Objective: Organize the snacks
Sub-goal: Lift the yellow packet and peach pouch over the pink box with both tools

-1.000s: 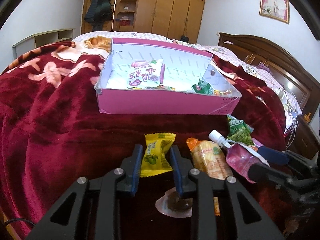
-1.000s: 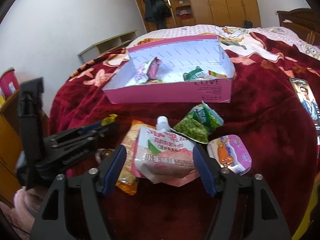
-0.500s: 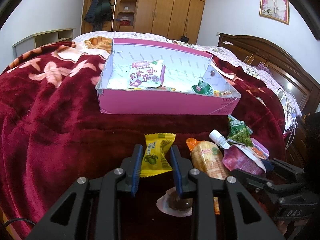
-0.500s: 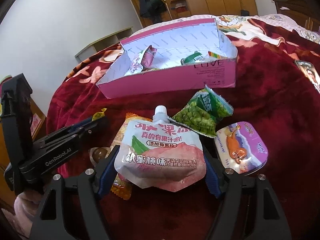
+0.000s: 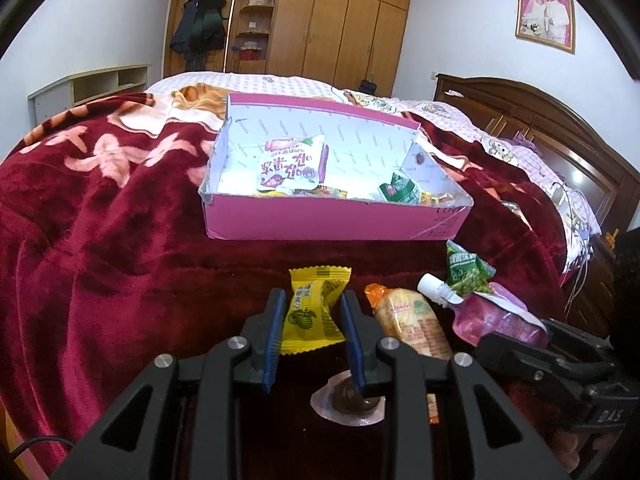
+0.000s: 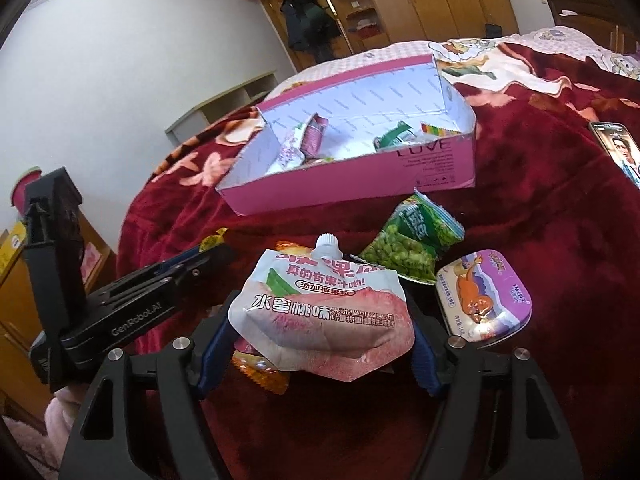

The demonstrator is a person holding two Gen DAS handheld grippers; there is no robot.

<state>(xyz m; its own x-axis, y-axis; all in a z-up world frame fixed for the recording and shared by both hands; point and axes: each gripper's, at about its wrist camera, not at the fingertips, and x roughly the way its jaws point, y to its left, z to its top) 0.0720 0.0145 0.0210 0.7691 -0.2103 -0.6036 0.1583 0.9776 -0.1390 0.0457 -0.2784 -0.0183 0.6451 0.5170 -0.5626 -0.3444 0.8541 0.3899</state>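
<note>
My left gripper [image 5: 314, 322] is shut on a yellow snack packet [image 5: 314, 312] and holds it a little above the red blanket. My right gripper [image 6: 322, 336] is shut on a pink-and-white peach jelly pouch [image 6: 320, 312] with a white cap, lifted off the blanket; the pouch also shows in the left wrist view [image 5: 492, 316]. The pink box [image 5: 332, 220], also in the right wrist view [image 6: 360, 184], stands further back on the bed and holds several snacks. The left gripper shows at the left of the right wrist view [image 6: 204, 256].
On the blanket lie an orange cracker pack [image 5: 412, 320], a green pea bag [image 6: 408, 246], a purple mint tin [image 6: 484, 296] and a round jelly cup [image 5: 350, 400]. A phone [image 6: 618, 148] lies at the right. A wooden headboard [image 5: 560, 120] is at the right.
My right gripper has closed on the peach pouch and lifted it, tilting toward the box. My left gripper keeps its hold on the yellow packet and has hardly moved.
</note>
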